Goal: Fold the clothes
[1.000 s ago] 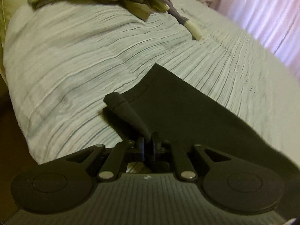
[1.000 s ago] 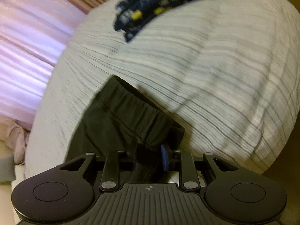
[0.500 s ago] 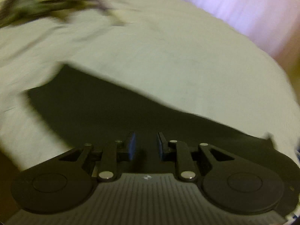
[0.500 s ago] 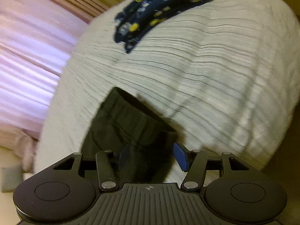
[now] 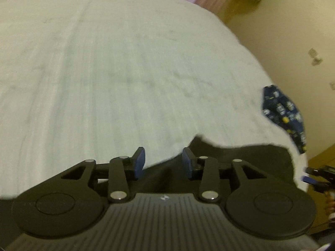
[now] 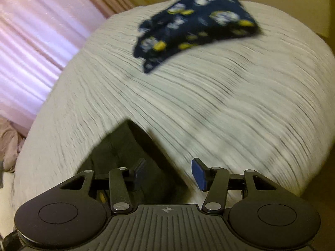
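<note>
A black garment (image 5: 240, 159) lies flat on the pale striped bed cover (image 5: 125, 62), near its front edge. My left gripper (image 5: 163, 163) hovers over the garment's edge, its jaws opening, blue pads apart with no cloth pinched. In the right wrist view the same black garment (image 6: 125, 152) reaches under my right gripper (image 6: 169, 173). Its jaws are closing a little but stand wide, with only the cloth's edge and bed cover (image 6: 230, 104) seen below them. A folded navy patterned garment (image 6: 196, 25) rests at the bed's far end. The other gripper's tip (image 5: 312, 177) shows at the left view's right edge.
The navy patterned garment (image 5: 282, 115) lies at the bed's right edge in the left wrist view. A pink curtain (image 6: 31, 41) hangs beyond the bed, with pinkish cloth (image 6: 8, 142) bunched at its foot. A beige wall (image 5: 293, 31) stands behind.
My left gripper let go of the rolled black corner, opened and swung right across the bed; the clothes pile left its view. My right gripper released the waistband and opened wide.
</note>
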